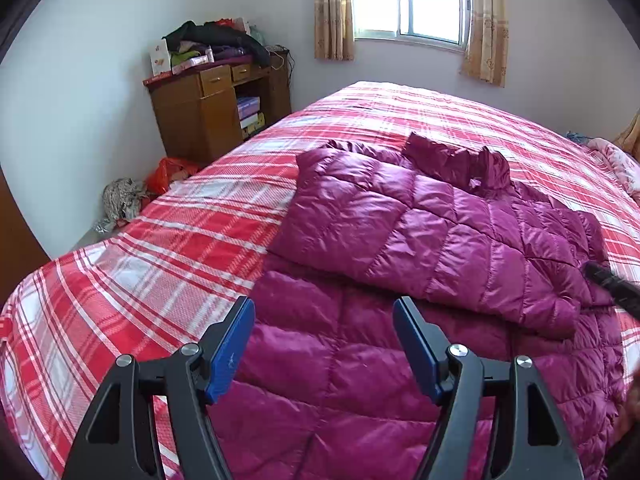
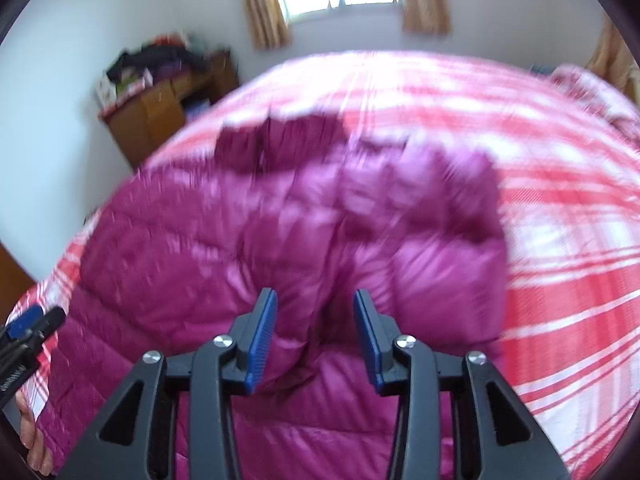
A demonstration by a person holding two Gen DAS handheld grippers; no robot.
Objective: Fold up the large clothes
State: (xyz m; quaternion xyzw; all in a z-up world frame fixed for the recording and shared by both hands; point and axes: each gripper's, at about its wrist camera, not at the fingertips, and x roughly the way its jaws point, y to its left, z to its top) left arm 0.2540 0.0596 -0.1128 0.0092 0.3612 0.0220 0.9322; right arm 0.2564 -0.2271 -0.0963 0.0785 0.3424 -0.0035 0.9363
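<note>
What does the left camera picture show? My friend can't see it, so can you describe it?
A puffy magenta jacket lies partly folded on a bed with a red and white plaid cover. The open left hand-held gripper hovers above the jacket. Behind stand a cluttered wooden cabinet and a curtained window.

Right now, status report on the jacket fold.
Left hand-held gripper open, empty. Right hand-held gripper open over the jacket. Jacket partly folded on bed. Nothing in the way.
</note>
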